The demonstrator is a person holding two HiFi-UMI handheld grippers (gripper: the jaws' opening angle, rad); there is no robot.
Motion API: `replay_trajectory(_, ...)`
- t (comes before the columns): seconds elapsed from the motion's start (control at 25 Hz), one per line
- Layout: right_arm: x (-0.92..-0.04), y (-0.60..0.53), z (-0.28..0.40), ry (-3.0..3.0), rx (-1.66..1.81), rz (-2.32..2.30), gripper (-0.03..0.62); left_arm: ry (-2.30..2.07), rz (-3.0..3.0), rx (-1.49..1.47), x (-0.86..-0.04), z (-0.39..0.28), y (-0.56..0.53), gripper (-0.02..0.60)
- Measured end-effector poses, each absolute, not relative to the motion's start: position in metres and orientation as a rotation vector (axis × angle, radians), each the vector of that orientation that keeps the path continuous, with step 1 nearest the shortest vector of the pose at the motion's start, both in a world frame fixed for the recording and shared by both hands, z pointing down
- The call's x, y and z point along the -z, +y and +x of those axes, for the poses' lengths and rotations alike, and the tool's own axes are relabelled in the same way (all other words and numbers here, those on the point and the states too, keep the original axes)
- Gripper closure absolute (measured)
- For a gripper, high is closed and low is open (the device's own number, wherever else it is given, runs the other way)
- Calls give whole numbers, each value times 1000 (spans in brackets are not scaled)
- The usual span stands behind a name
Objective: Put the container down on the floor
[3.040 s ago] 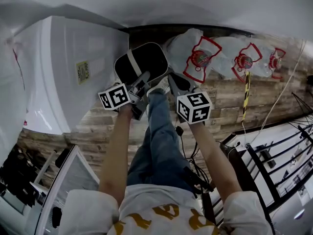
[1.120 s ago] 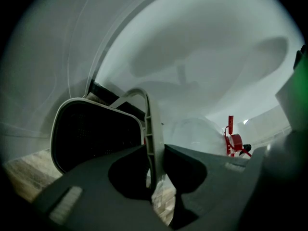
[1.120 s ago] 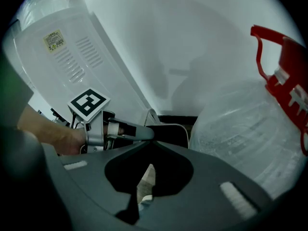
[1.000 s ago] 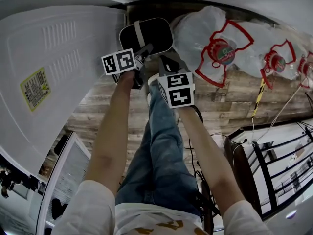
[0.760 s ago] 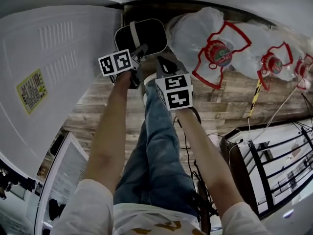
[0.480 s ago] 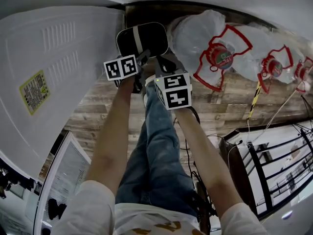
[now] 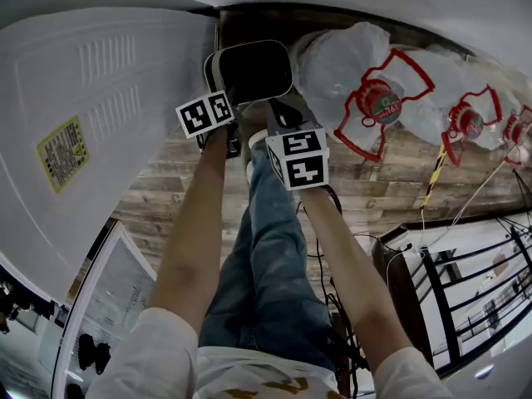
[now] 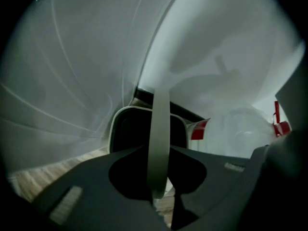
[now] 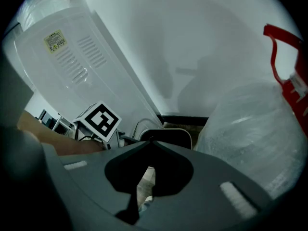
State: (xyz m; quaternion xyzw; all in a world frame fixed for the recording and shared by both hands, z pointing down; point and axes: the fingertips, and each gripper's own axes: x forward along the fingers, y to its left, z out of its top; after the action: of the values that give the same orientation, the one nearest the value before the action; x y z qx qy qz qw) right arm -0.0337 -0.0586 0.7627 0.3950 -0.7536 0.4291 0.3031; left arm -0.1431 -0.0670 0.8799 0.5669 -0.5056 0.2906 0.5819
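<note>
Your left gripper [image 8: 155, 198] stays clamped on the handle [image 8: 159, 129], your right gripper [image 9: 149, 142] shut and empty, yet the handle has swung to the left rim of the container [image 7: 253, 71] at the far edge of the floor [image 7: 191, 191] beside the water jugs [image 7: 349, 65], so it likely rests there.

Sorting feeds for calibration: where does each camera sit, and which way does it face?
Head view: on the person's head, facing down at container, floor; arms, jeans show.
Left gripper view: on left tongs, looking along them at the handle they clamp.
Right gripper view: on right tongs, shut, facing wall; left arm shows.
All share the container.
</note>
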Motion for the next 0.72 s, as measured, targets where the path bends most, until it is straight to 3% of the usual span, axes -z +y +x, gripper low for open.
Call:
replay_trajectory(0.28, -764, -52, -34, -2005, -1149, 1049, 568, -1257, 1174, -909, -891, -182, -47, 482)
replay_trajectory(0.72, -762, -54, -35, -2003, -1130, 1053, 568, -1247, 1088, -955, -895, -193, -35, 379)
